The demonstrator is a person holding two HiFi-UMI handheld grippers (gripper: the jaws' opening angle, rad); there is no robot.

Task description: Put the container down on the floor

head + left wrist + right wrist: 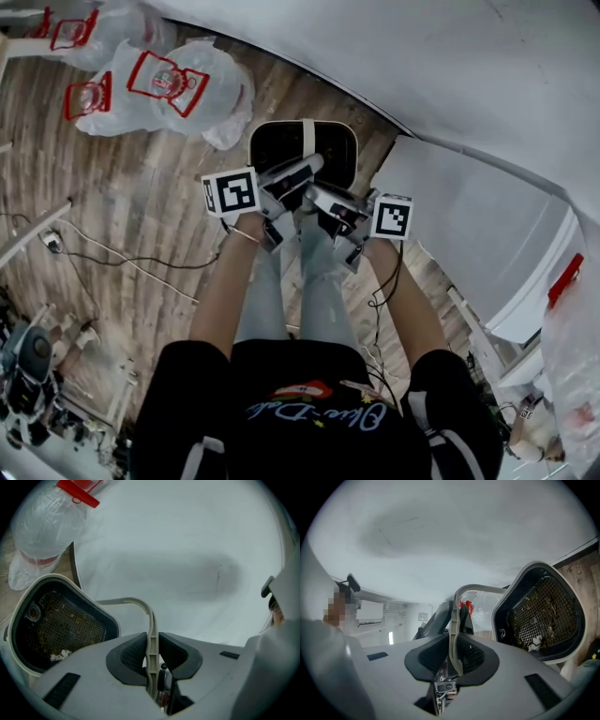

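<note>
Crumpled clear plastic bags with red-outlined labels [164,82] lie bunched together at the head view's upper left. The left gripper view shows a clear plastic bag with a red clip [42,531]. A broad smooth white panel [422,66] spans the upper right. A thin black cable [112,259] trails below the bags, well apart from them.

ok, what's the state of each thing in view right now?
container, open-topped, hanging by its handle; contact with the floor unclear
handle, raised upright, clamped
left gripper, shut on handle
right gripper, shut on handle
mesh insert, inside container, debris on it
plastic bags, lying on floor
</note>
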